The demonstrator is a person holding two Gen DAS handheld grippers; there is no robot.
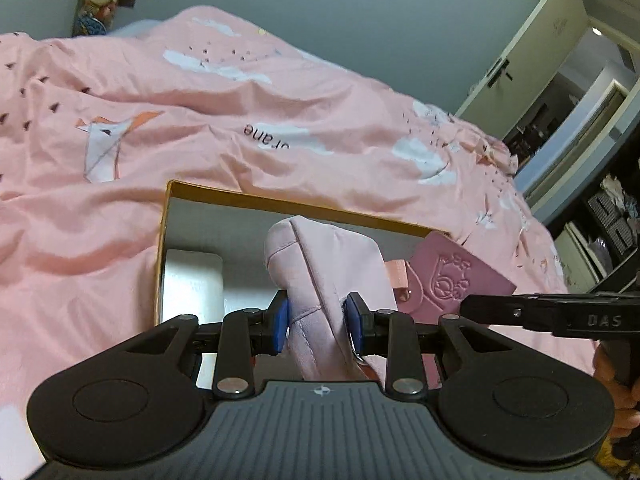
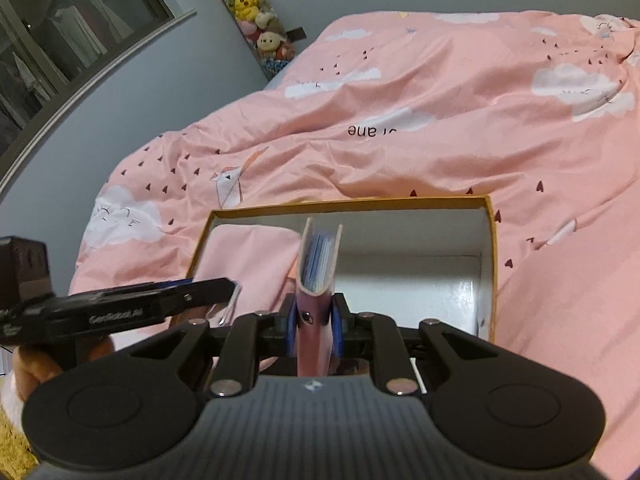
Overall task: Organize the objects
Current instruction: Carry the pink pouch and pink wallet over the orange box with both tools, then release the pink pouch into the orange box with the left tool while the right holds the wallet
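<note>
The left gripper is clamped on a pink fabric pouch; the right gripper is pinched on a pink card wallet. Both items are held over the open box on the bed. Placement is judged in hand. Next, each item must be lowered clear of the 4 walls; free floor is seen at the right.
</note>
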